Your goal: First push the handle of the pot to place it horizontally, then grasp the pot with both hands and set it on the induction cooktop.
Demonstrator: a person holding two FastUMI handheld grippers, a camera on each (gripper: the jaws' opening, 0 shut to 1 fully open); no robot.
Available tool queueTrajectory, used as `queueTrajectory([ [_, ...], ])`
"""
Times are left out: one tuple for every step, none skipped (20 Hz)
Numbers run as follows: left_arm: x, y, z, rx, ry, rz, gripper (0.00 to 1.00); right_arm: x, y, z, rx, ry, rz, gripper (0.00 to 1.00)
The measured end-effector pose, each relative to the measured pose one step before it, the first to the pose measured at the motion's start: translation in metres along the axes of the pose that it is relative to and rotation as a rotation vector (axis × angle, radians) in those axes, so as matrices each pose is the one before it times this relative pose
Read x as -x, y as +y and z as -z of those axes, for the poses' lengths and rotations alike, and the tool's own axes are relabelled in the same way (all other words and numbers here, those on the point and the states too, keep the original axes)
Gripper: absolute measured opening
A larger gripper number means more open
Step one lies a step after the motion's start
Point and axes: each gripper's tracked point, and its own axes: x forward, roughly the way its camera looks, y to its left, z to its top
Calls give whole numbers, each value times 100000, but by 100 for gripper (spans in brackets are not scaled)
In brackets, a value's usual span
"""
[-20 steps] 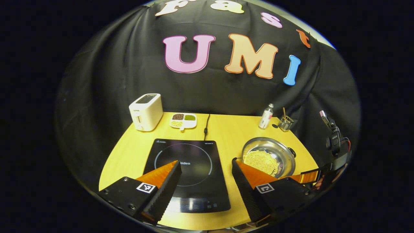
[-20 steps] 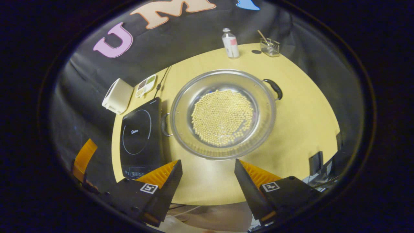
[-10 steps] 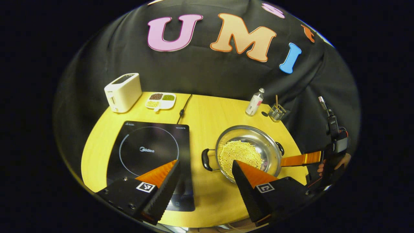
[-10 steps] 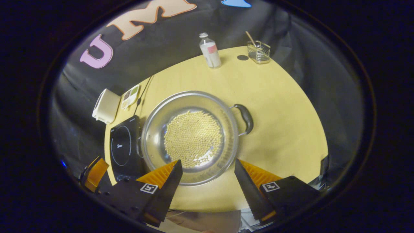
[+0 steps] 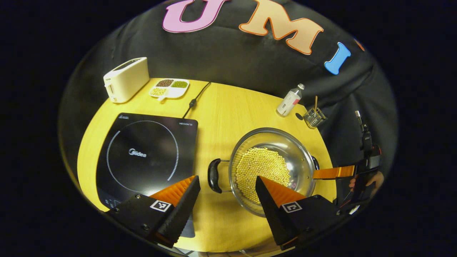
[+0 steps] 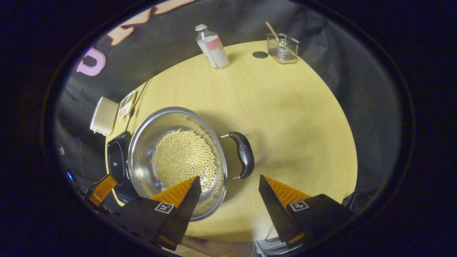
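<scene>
A steel pot (image 5: 271,167) (image 6: 175,160) holding yellow beans sits on the yellow table, to the right of the black induction cooktop (image 5: 142,157) (image 6: 116,160). Its two black handles lie roughly left and right: one (image 5: 213,175) faces the cooktop, the other (image 6: 244,154) points away. My left gripper (image 5: 226,182) hangs open above the near-left handle, its fingers astride it. My right gripper (image 6: 228,185) is open just short of the far handle. In the left gripper view the right gripper (image 5: 335,172) and a hand (image 5: 367,180) reach in at the pot's right rim.
A white toaster (image 5: 125,79) and a divided dish of beans (image 5: 169,87) stand at the back left, with the cooktop's cord (image 5: 194,101) beside them. A small bottle (image 5: 290,100) (image 6: 213,46) and a wire holder (image 5: 314,116) (image 6: 284,48) stand at the back right.
Both grippers have shifted rightward and lowered toward the pot. The left one went from over the cooktop to the pot's left handle; the right one now lines up with the right handle.
</scene>
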Motion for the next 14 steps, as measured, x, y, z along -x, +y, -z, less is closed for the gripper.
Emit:
queueTrajectory([
  [-638, 22, 265, 573, 2031, -393, 96, -400, -22, 78, 706, 976, -549, 94],
  [-602, 95, -10, 696, 1019, -626, 97, -479, 11, -204, 535, 734, -450, 94],
  [-605, 383, 80, 1314, 1202, -1765, 97, -587, -76, 121, 467, 877, -173, 94],
  [-623, 408, 446, 967, 2613, -2707, 97, -612, -53, -90, 618, 1195, -275, 100],
  [-308, 212, 241, 279, 1505, -1630, 97, -301, 4, 175, 520, 875, -358, 97],
  [-374, 168, 106, 113, 1228, -1042, 97, -379, -49, -95, 635, 863, -518, 94],
  [-449, -78, 45, 268, 984, -396, 96, -284, -48, 176, 450, 823, -345, 94],
  [-305, -63, 96, 375, 1125, 50, 97, -409, -84, -104, 57, 609, -377, 94],
  [-328, 15, 154, 247, 1214, 235, 97, -300, 38, -104, -201, 395, -1004, 94],
  [-405, 107, 59, 198, 1496, 263, 97, -294, 77, -154, -587, 611, -1132, 94],
  [-460, 50, 87, 12, 1507, -147, 100, -218, 153, -34, -696, 679, -951, 94],
  [-391, 69, 62, 124, 1261, 107, 96, -282, 23, -150, -615, 701, -923, 93],
  [-433, 28, -9, 283, 1242, 265, 96, -140, 175, -66, -390, 628, -1438, 94],
  [-386, 155, 160, 320, 2228, -433, 100, -88, 158, -100, -352, 758, -1766, 91],
])
